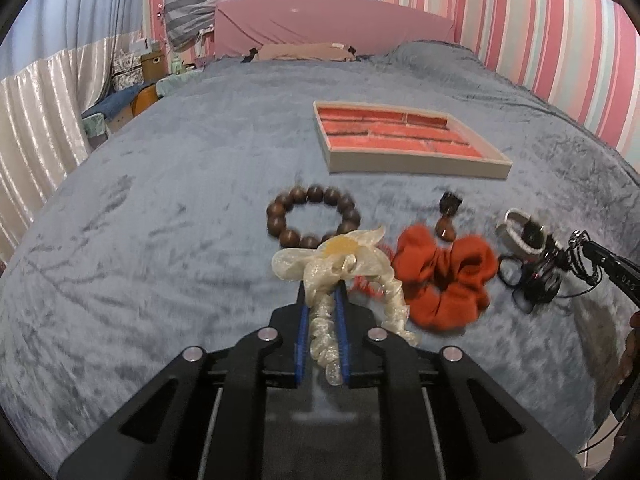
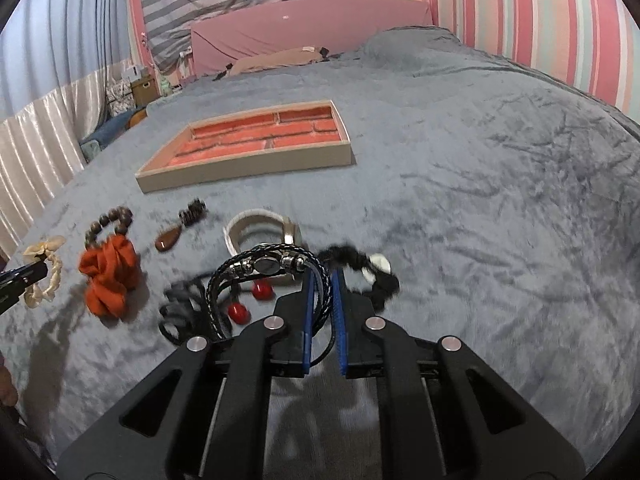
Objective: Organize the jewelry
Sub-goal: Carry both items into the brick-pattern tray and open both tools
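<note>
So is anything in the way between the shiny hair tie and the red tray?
Only the brown bead bracelet, lying on the blanket just beyond the cream scrunchie in the left claw. Past it, bare blanket reaches the tray.

My work surface: grey-blue bed blanket. On it: tray, bead bracelet, orange scrunchie, brown pendant, white bangle.

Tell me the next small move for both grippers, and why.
Probably carry both forward to the tray. The left gripper is shut on the cream scrunchie, the right gripper on the black braided bracelet, and the tray's compartments look empty.
</note>
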Demonstrator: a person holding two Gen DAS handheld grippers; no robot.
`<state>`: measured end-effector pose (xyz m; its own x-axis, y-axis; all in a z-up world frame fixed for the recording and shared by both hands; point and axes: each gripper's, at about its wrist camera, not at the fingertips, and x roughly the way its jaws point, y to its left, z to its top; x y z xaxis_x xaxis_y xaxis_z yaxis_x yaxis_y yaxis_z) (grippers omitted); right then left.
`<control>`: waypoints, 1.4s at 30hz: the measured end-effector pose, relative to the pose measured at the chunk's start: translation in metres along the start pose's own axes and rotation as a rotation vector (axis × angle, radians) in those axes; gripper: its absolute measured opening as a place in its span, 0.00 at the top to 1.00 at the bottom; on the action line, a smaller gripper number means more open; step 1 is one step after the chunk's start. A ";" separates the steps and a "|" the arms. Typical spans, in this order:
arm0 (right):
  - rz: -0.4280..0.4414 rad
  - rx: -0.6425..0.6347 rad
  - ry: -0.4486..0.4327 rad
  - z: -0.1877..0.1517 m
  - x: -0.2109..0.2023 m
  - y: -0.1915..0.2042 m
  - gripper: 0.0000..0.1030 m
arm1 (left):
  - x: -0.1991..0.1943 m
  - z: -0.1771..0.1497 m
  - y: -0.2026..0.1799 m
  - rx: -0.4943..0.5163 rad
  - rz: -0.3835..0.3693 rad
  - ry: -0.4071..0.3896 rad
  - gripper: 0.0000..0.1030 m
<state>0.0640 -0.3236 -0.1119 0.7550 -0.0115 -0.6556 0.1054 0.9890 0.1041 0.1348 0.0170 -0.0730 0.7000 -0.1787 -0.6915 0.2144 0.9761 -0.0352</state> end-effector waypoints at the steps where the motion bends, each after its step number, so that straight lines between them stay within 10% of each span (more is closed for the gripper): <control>1: 0.010 0.004 -0.005 0.006 0.000 -0.001 0.90 | -0.001 0.005 0.000 0.003 0.001 -0.006 0.87; 15: 0.029 -0.036 -0.094 0.121 0.032 0.000 0.90 | 0.031 0.130 -0.021 0.019 0.022 -0.118 0.87; 31: 0.019 -0.034 -0.022 0.252 0.201 0.019 0.90 | 0.208 0.241 -0.049 -0.002 0.048 0.026 0.88; 42: -0.047 -0.040 0.145 0.264 0.305 0.016 0.90 | 0.305 0.249 -0.049 -0.070 0.037 0.193 0.88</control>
<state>0.4665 -0.3506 -0.1125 0.6484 -0.0397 -0.7602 0.1108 0.9929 0.0427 0.5071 -0.1162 -0.1025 0.5618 -0.1220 -0.8183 0.1384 0.9890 -0.0524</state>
